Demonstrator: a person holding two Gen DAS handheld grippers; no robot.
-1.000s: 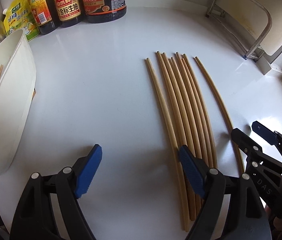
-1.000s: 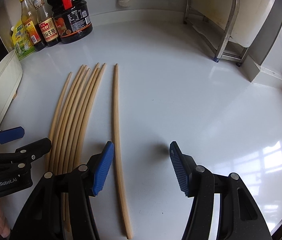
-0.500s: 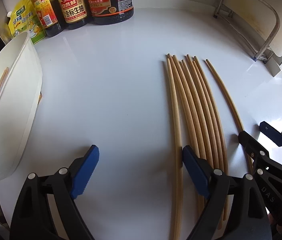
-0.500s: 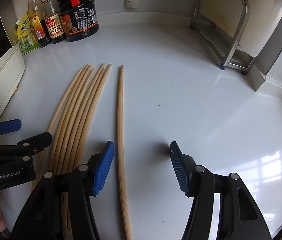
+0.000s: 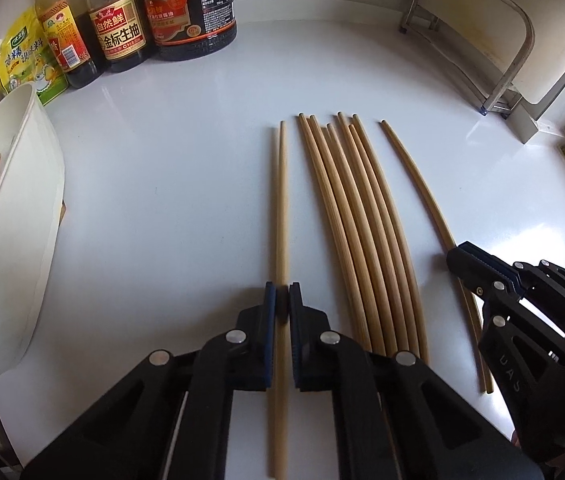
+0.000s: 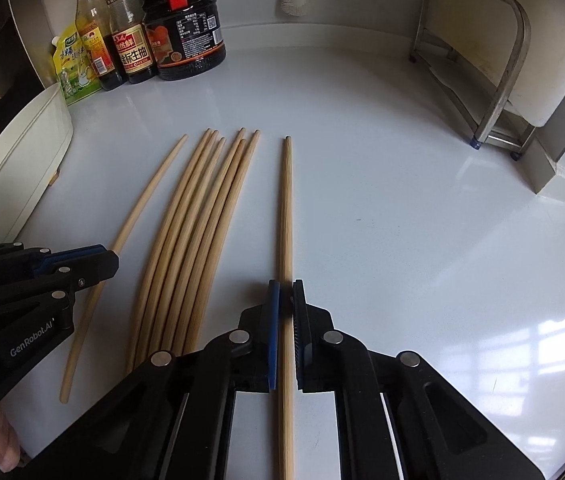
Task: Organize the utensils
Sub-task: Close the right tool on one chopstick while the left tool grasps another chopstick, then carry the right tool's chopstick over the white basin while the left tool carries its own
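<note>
Since the earlier frames both pairs of fingers have closed from wide apart onto a chopstick each, and the leftmost stick has come away from the bundle.

The glossy white table (image 5: 170, 184) carries everything. At its left edge lies a large white oval container (image 5: 14, 248) with a wooden stick inside it. At the back right stands a bent steel-tube rack (image 6: 494, 64). Along the back wall sit a big dark soy sauce jug (image 5: 192, 12), a smaller brown soy sauce bottle with a gold label (image 5: 116, 32), a clear yellow-capped bottle (image 6: 88, 36) and a yellow-green seasoning pouch (image 5: 22, 60).

The left gripper (image 5: 281, 304), black with blue pads, has its fingers (image 5: 269, 308) narrowed onto a single pale bamboo chopstick (image 5: 281, 208), which lies lengthwise on the table, set apart to the left of the bundle. The right gripper (image 6: 285, 300) has its fingers (image 6: 273, 308) pinched the same way around a second lone bamboo chopstick (image 6: 286, 208), lying just right of the bundle.

Between the two held sticks rests the bundle of loose bamboo chopsticks (image 5: 358, 220), lying side by side and touching, tips pointing toward the bottles
</note>
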